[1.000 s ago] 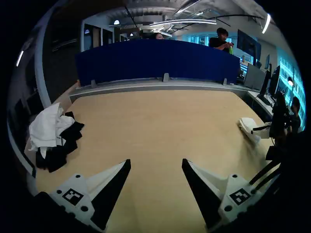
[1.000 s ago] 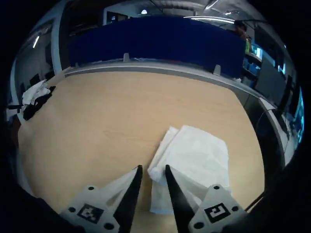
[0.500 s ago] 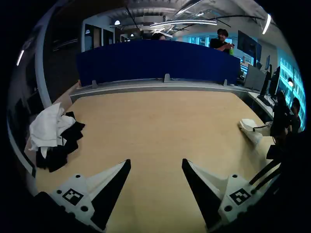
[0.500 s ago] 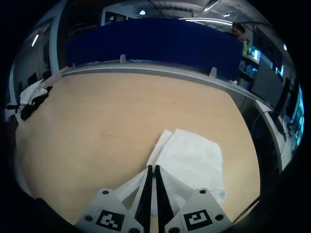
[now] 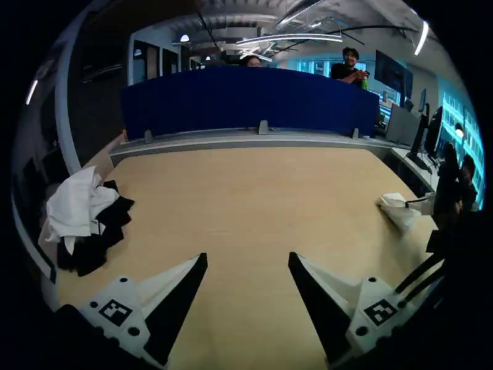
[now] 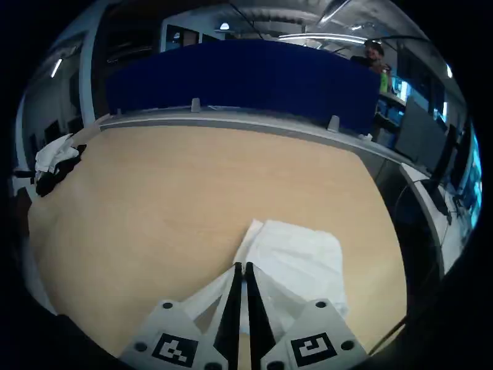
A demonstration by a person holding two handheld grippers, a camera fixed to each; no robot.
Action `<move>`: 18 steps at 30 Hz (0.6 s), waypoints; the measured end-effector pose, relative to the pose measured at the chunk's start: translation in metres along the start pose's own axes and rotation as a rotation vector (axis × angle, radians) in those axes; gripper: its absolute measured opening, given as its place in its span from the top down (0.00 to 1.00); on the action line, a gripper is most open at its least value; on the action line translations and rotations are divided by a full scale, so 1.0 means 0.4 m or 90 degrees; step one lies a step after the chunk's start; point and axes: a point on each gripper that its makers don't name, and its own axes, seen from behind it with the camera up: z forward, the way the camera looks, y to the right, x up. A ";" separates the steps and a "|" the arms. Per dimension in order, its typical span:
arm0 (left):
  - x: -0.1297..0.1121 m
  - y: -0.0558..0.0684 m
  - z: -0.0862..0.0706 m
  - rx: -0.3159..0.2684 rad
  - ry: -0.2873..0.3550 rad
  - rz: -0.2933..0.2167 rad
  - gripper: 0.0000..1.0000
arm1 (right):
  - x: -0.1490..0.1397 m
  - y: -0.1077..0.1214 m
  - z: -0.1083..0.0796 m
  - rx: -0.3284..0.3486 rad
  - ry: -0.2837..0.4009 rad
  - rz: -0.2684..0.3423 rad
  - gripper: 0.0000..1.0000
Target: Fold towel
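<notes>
A folded white towel (image 6: 299,259) lies on the wooden table (image 6: 172,185), just beyond my right gripper (image 6: 241,269). That gripper is shut, and the towel's near left edge is pinched between its fingers. The left gripper view has the same towel (image 5: 394,208) at the far right of the table, with its edge drawn up toward the other gripper (image 5: 424,202). My left gripper (image 5: 247,258) stands open low over the bare table (image 5: 246,191), holding nothing.
A pile of white and black cloths (image 5: 83,216) sits at the table's left edge, also in the right gripper view (image 6: 54,161). A blue partition (image 5: 246,95) runs along the far side. People (image 5: 350,61) are behind it, and monitors (image 5: 431,129) stand at the right.
My right gripper closed on the towel's near edge and drew back a little, so the towel looks smaller. The left gripper stayed still and open.
</notes>
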 end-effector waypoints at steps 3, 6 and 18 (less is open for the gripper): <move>-0.002 -0.001 0.001 -0.001 -0.001 0.000 0.02 | -0.014 -0.001 -0.005 0.002 -0.006 0.001 0.94; -0.002 0.000 0.002 -0.002 -0.001 0.001 0.02 | -0.026 -0.003 -0.007 0.004 -0.010 0.003 0.94; 0.004 0.011 0.013 -0.007 -0.002 0.004 0.02 | -0.063 0.007 -0.007 -0.005 -0.015 0.007 0.18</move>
